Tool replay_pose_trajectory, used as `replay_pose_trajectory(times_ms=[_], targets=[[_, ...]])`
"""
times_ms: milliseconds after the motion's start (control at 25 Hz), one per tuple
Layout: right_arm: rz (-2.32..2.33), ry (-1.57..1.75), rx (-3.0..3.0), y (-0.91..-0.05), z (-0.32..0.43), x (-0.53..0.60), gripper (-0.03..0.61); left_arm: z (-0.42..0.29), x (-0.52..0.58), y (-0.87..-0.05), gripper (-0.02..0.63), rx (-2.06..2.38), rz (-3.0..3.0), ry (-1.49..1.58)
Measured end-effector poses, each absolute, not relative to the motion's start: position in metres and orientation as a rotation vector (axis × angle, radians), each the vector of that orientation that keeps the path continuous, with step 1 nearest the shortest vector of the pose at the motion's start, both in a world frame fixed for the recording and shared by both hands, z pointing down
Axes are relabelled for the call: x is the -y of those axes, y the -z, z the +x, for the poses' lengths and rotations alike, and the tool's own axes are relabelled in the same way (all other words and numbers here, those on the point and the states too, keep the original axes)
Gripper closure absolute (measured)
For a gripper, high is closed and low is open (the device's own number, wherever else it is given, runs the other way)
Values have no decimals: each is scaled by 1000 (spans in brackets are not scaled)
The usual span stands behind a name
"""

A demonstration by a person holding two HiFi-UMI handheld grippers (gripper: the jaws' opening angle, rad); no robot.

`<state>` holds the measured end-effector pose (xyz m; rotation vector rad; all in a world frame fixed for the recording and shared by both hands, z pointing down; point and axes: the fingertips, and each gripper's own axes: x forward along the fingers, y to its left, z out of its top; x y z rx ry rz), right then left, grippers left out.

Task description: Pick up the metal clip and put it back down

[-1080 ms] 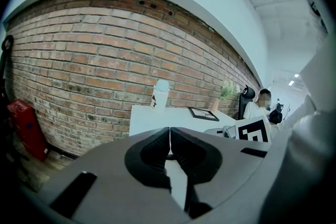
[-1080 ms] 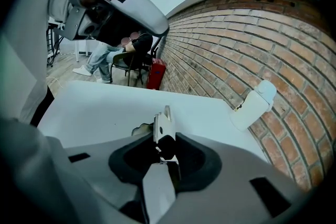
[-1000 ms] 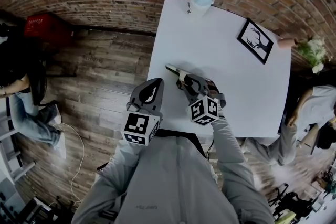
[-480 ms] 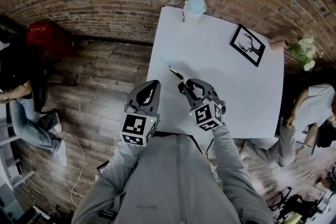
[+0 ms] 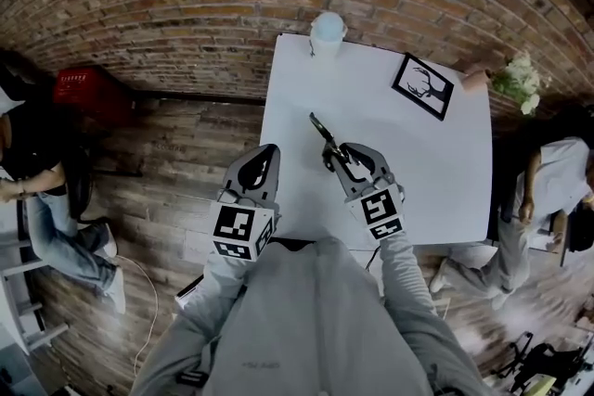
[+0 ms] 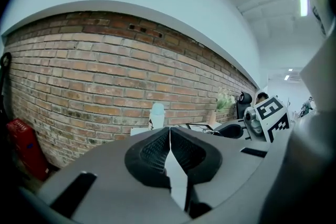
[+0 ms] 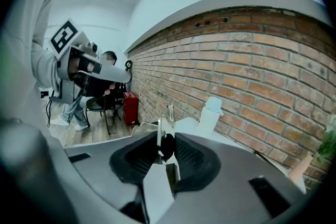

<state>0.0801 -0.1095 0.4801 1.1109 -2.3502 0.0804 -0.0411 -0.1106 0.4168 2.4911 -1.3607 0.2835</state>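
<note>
Over the near half of the white table (image 5: 418,162), the right gripper (image 5: 338,155) is pinching the metal clip (image 5: 322,131). In the right gripper view, the right gripper (image 7: 167,157) is pressing both ribbed pads against the clip's dark body (image 7: 164,147), and the clip's wire arms are sticking out ahead of the jaws toward the brick wall (image 7: 252,55). In the head view the clip is pointing up and to the left from the jaw tips, over the tabletop; whether its far end is touching the surface cannot be told.

The left gripper (image 5: 268,152) is hovering at the table's near left edge, apart from the right one. Its own view is showing the left gripper (image 6: 169,149) with jaws pressed together and nothing between them.

A white bottle (image 5: 327,31) is standing at the far edge of the table against the wall. A framed picture (image 5: 422,86) is lying flat toward the far right corner, with flowers (image 5: 518,74) just beyond that corner. A red crate (image 5: 88,88) is sitting on the wooden floor (image 5: 176,162) to the left.
</note>
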Motion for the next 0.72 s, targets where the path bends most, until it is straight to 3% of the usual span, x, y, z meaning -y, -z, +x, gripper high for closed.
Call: replay_pose_trajectory(times_ms=[720], targets=[[1516, -357, 2596, -378, 150, 84, 474, -15, 97, -379, 586, 1288, 2586, -226]])
